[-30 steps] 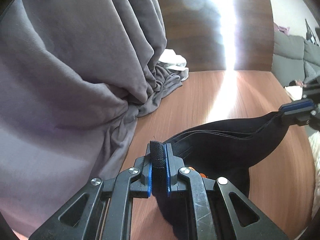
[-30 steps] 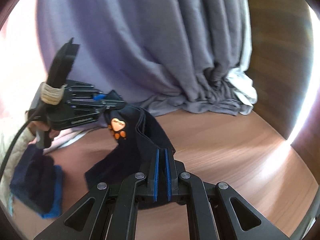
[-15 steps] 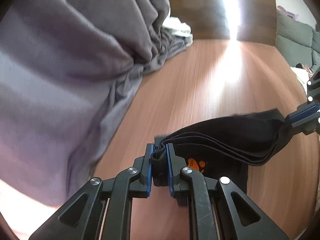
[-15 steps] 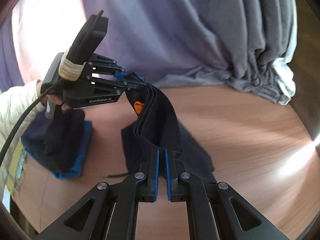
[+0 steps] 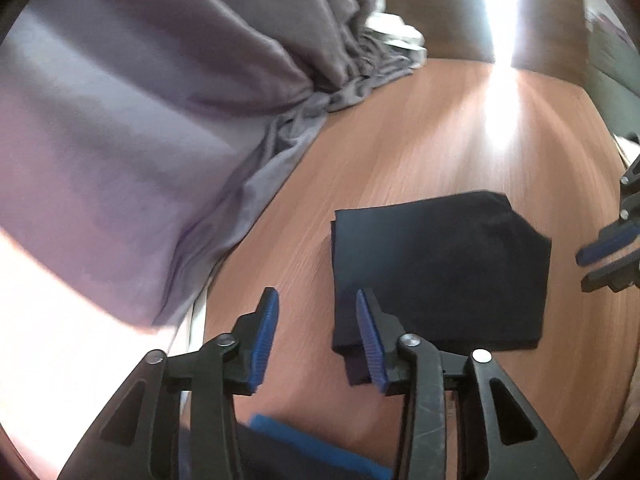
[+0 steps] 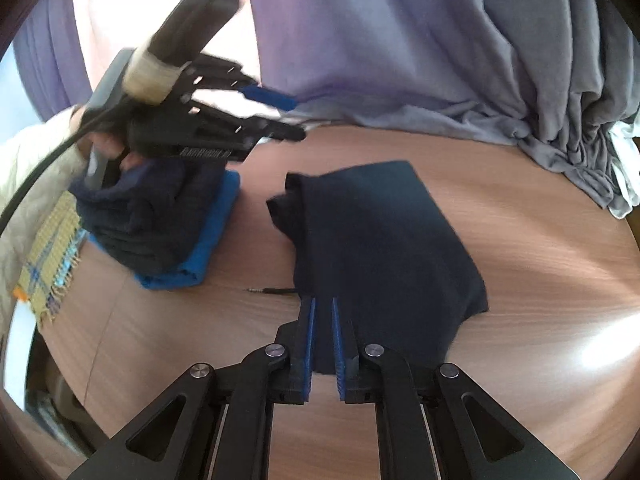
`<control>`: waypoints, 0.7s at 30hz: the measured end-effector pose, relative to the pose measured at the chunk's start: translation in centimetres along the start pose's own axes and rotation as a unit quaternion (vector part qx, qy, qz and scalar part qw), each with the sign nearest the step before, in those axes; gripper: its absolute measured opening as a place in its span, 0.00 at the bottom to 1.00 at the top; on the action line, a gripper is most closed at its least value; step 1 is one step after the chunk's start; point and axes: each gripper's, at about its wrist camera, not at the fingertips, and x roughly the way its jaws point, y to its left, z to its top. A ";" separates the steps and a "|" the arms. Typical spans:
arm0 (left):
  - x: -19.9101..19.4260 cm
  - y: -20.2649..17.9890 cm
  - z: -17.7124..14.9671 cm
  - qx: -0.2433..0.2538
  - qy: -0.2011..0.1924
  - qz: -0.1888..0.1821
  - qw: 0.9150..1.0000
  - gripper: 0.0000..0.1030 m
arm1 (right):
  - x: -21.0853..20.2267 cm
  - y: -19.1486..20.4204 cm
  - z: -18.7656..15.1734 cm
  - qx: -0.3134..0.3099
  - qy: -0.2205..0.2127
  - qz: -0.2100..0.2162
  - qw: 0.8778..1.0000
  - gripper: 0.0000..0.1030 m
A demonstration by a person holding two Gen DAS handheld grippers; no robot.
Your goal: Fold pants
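The pants (image 6: 380,240) lie folded into a flat dark packet on the wooden desk (image 6: 520,360), near the middle of the right wrist view, with one bunched corner sticking up at about 10 o'clock of the packet. In the left wrist view the same pants (image 5: 440,264) sit just right of centre on the desk (image 5: 400,140). The left claw (image 5: 316,336) is spread wide with nothing between its blue-lined fingers; its right finger overlaps the near-left corner of the pants in the picture (whether it touches the cloth I cannot tell). Seen from the right wrist, that left claw (image 6: 288,114) hovers at 10 o'clock above the desk, held in the person's hand (image 6: 108,144), fingers apart. The right claw (image 6: 323,344) is slightly parted, gripping nothing, its tips at the near edge of the pants at 6 o'clock; in the left wrist view the right claw (image 5: 596,268) shows at 3 o'clock, just beside the packet's right edge and clear of it. A stack of folded dark and blue clothes (image 6: 168,216) rests at 9 o'clock, just beside the pants but apart from them. A grey curtain (image 6: 460,48) hangs across 12 o'clock, its hem pooled on the desk. A thin dark cord end (image 6: 272,290) lies on the desk at the packet's near-left edge.
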 end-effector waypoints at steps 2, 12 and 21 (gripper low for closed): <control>-0.8 -0.2 -0.4 -0.041 -0.005 -0.012 0.999 0.43 | -1.0 -0.9 -0.2 0.007 -0.017 -0.001 1.000 0.24; -1.2 -1.1 -3.9 -0.326 -0.028 0.010 0.945 0.49 | -0.2 -6.7 -0.3 0.060 -0.017 -0.027 0.998 0.31; 1.7 -3.3 -6.1 -0.480 -0.036 0.001 0.876 0.33 | 1.7 -10.9 0.8 0.033 -0.011 -0.038 0.999 0.31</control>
